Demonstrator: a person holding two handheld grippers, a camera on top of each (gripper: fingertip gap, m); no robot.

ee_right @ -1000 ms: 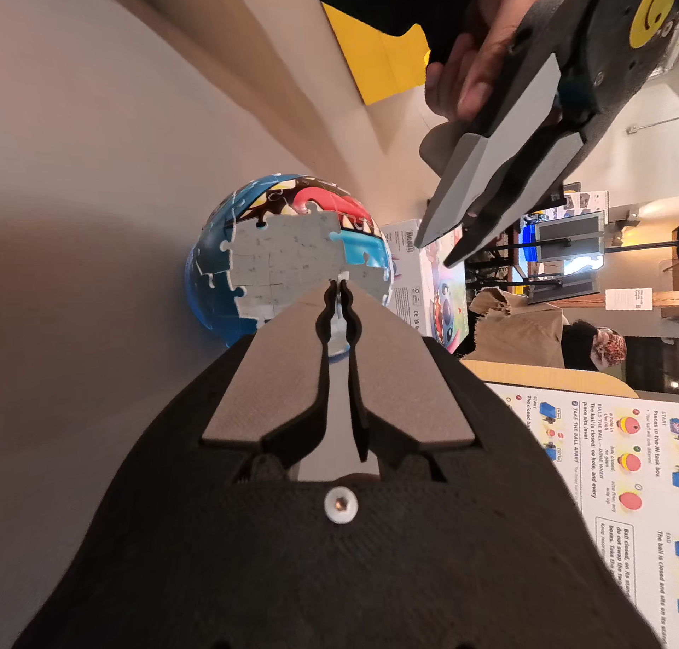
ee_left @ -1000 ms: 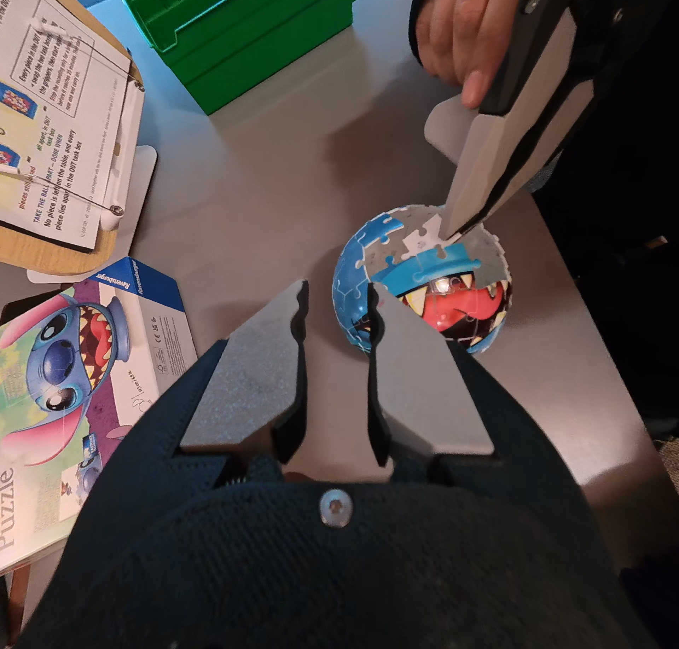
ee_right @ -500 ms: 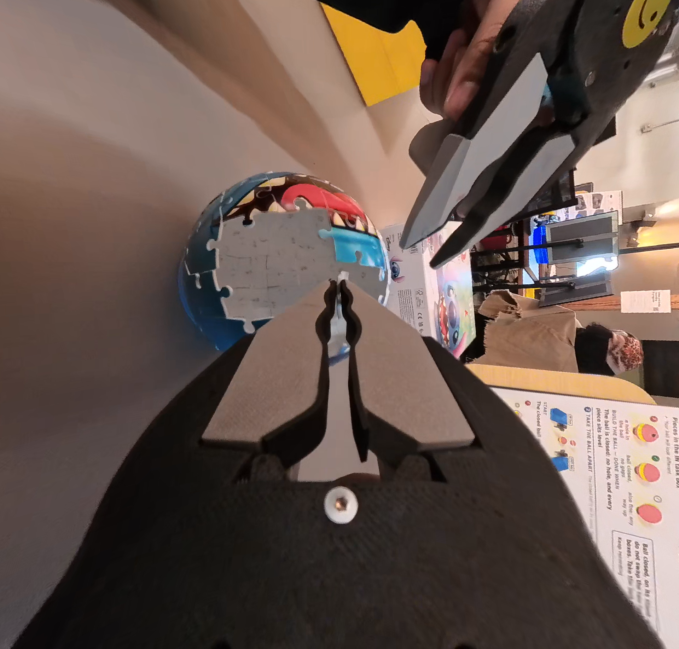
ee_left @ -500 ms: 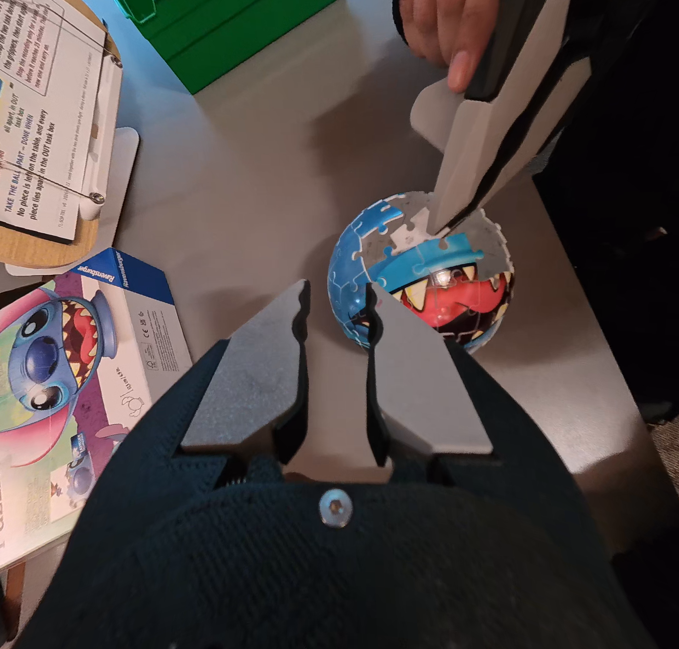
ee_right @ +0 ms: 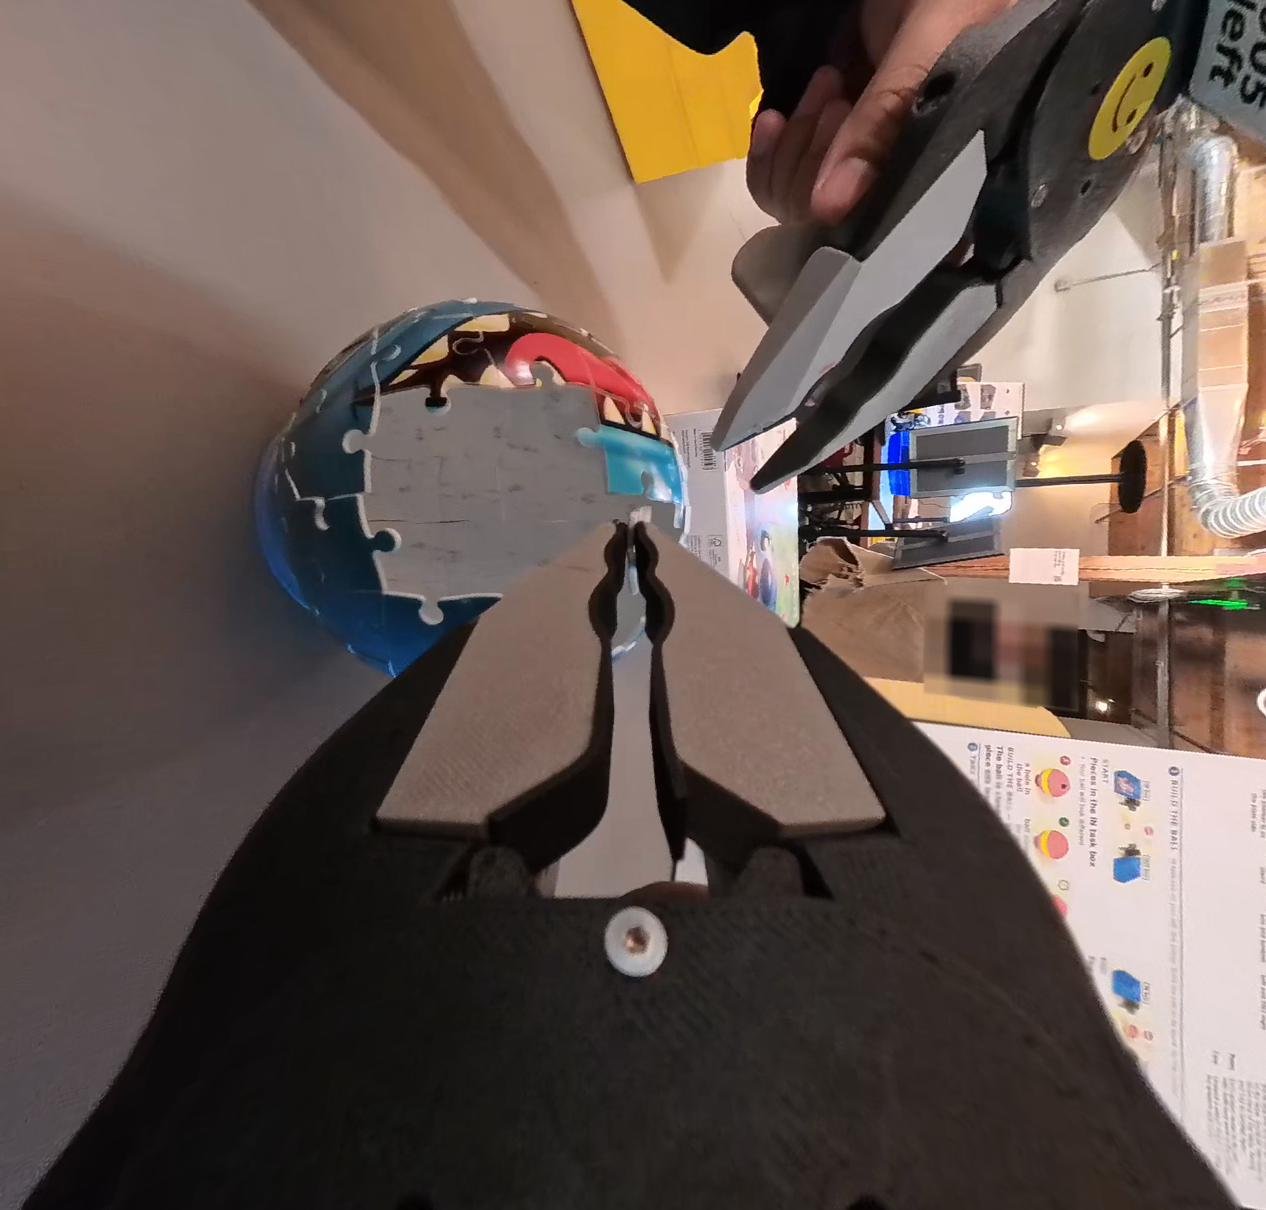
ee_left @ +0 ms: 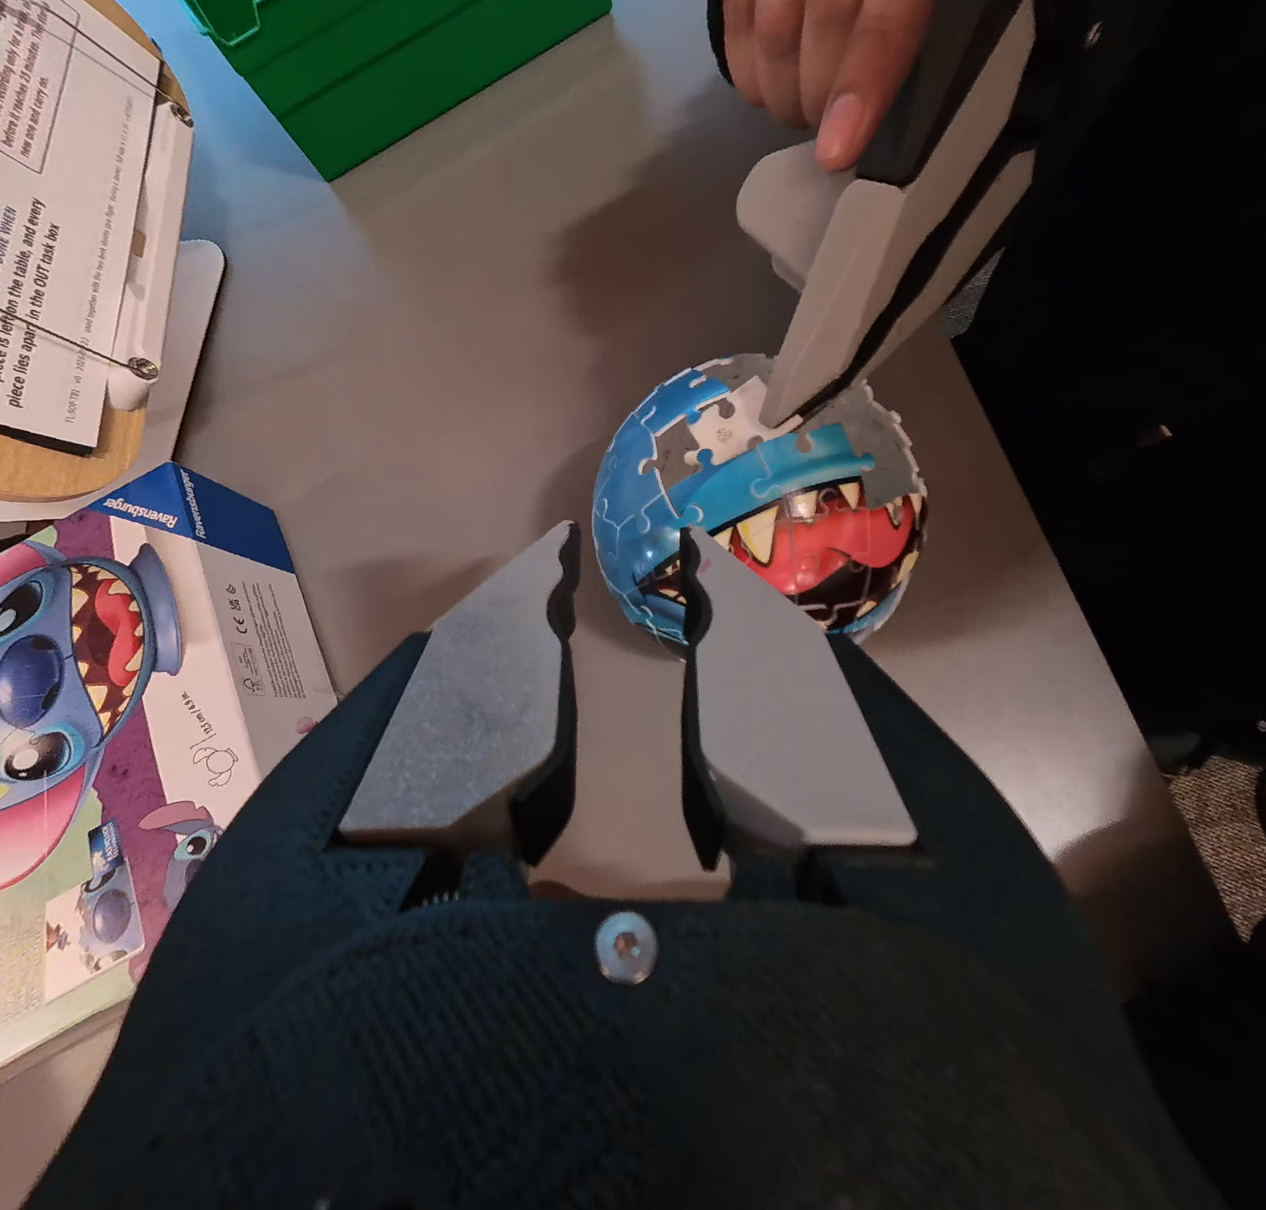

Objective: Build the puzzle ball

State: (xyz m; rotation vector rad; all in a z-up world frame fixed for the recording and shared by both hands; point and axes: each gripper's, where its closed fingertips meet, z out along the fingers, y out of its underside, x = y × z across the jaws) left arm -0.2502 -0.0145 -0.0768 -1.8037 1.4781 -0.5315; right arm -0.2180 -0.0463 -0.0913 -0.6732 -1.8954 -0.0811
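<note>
Counter (ee_left: 438, 327): grey surface carrying everything; in the left wrist view it fills the middle of the picture.
Green bin (ee_left: 383, 33): at 12 o'clock in the left wrist view, at the far edge of the counter, well apart from the ball.
Puzzle box (ee_left: 137, 663): at 9 o'clock in the left wrist view, lying flat with a cartoon picture facing up, beside the left hand-held gripper's body.
Instruction sheet (ee_left: 61, 232): at 10 o'clock in the left wrist view, clipped on a wooden board, just beyond the puzzle box.
Left hand-held gripper (ee_left: 629, 543): fingers spread with a clear gap and nothing between them; the tips hang near the ball's left side, and whether the right tip touches it I cannot tell.
Right hand-held gripper (ee_right: 629, 526): pressed together on a small puzzle piece, its tips at the ball's open top edge; a person's hand (ee_left: 815, 47) grips it at 1 o'clock in the left wrist view.
Puzzle ball (ee_left: 757, 506): sits on the counter at 2 o'clock of the left gripper's tips, partly built, blue shell with a red mouth and teeth, grey inner faces showing through the gap on top.
Puzzle piece (ee_left: 743, 410): pale, pinched at the right gripper's tips, lying against the rim of the gap at the ball's 12 o'clock.
</note>
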